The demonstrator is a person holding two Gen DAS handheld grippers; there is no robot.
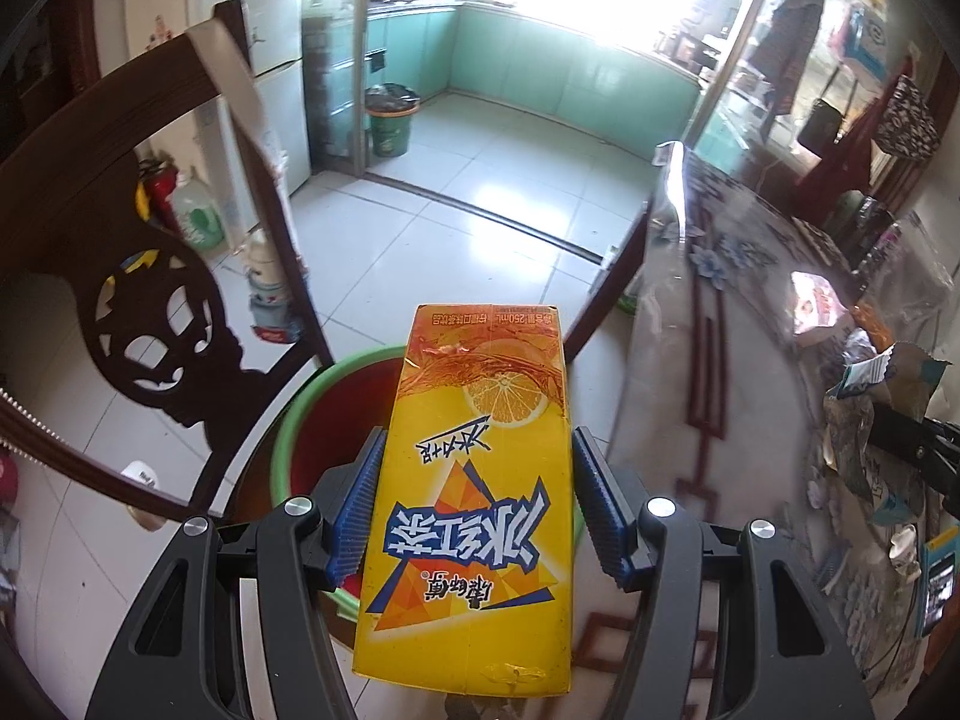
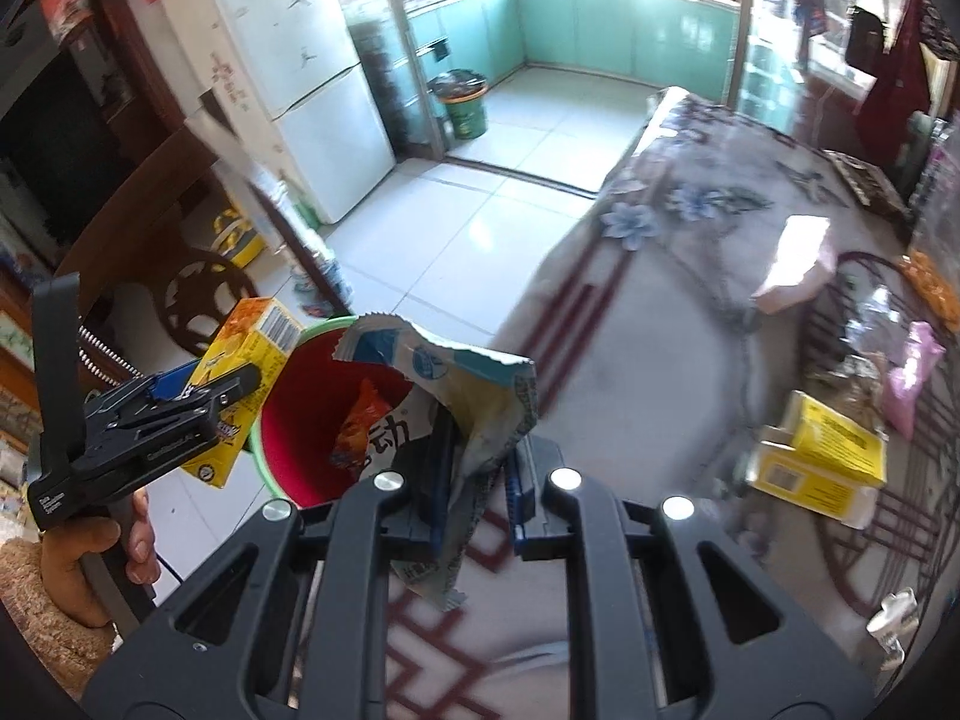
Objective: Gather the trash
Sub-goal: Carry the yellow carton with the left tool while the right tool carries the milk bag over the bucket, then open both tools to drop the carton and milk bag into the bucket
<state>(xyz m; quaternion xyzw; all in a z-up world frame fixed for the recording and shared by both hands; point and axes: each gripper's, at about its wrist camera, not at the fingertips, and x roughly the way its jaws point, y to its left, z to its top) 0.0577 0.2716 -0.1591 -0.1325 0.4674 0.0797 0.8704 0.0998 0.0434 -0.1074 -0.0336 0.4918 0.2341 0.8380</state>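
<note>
Left wrist view shows the left gripper (image 1: 474, 504) clamping a yellow iced-tea carton (image 1: 474, 456) above the red green-rimmed bin (image 1: 312, 420); right gripper (image 2: 474, 480) pinches a crumpled wrapper (image 2: 474, 396). Dropped early, either lands on the bench (image 2: 630, 360) or floor.

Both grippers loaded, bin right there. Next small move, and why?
Probably carry the left gripper a little further over the red bin, then open it. Its drink carton sits above the rim rather than the middle. The right gripper, shut on a wrapper, can follow.

Left gripper (image 1: 474, 504) clamped, angled down; right gripper (image 2: 474, 480) pinched tight.
</note>
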